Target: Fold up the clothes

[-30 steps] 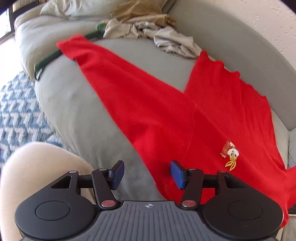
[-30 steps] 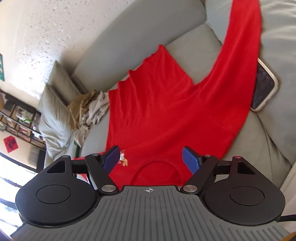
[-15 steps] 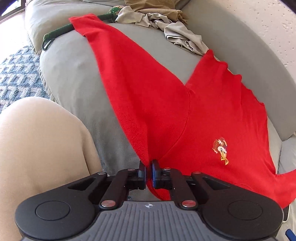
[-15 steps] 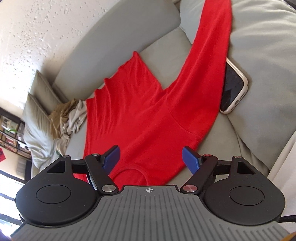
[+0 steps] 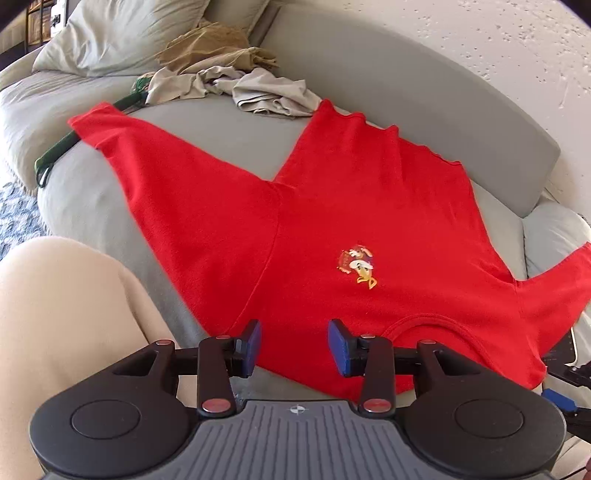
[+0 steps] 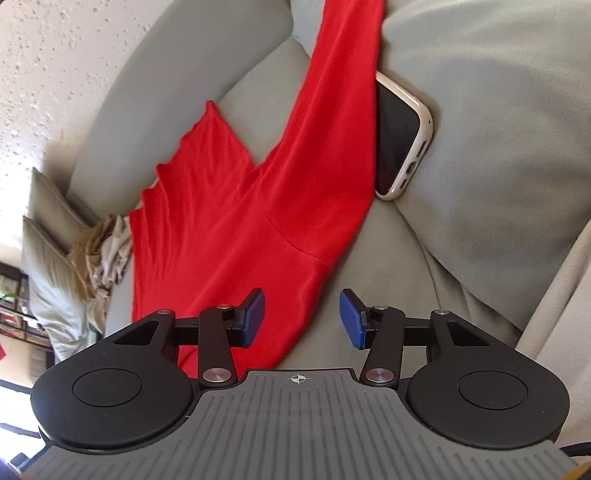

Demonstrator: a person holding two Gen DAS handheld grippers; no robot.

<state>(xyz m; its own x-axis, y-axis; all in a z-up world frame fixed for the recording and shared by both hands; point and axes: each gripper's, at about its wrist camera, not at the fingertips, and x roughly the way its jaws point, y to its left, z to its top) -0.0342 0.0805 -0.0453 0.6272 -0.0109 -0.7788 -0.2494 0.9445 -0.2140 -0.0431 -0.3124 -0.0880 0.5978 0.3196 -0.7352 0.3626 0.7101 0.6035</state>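
Currently the red long-sleeved shirt lies spread flat, front up, across the grey sofa seat, filling the centre of the left wrist frame. Small cartoon emblem sits on the chest; neckline is at lower right of that frame. One sleeve runs out to the upper left, the other trails off the right edge. In the right wrist view that second sleeve climbs to the top of the frame, draped up the back cushion and partly covering a phone in a pale case.

Left gripper: fingers parted, nothing between them, hovering over the shoulder seam at bottom centre. Right gripper: fingers likewise spread and empty, over the shirt's near edge at lower centre of its frame.

Handling, judged: thin knit, light, limp; will sag and drag, not hold a crease unaided. No breakage risk. Best pinch points look like the shoulder seams or sleeve cuffs, where fabric is doubled. Lifting the right-hand sleeve may nudge the phone.

Surroundings: crumpled beige and tan garments in a heap at upper centre, a pillow at upper left, a person's knee at lower left.
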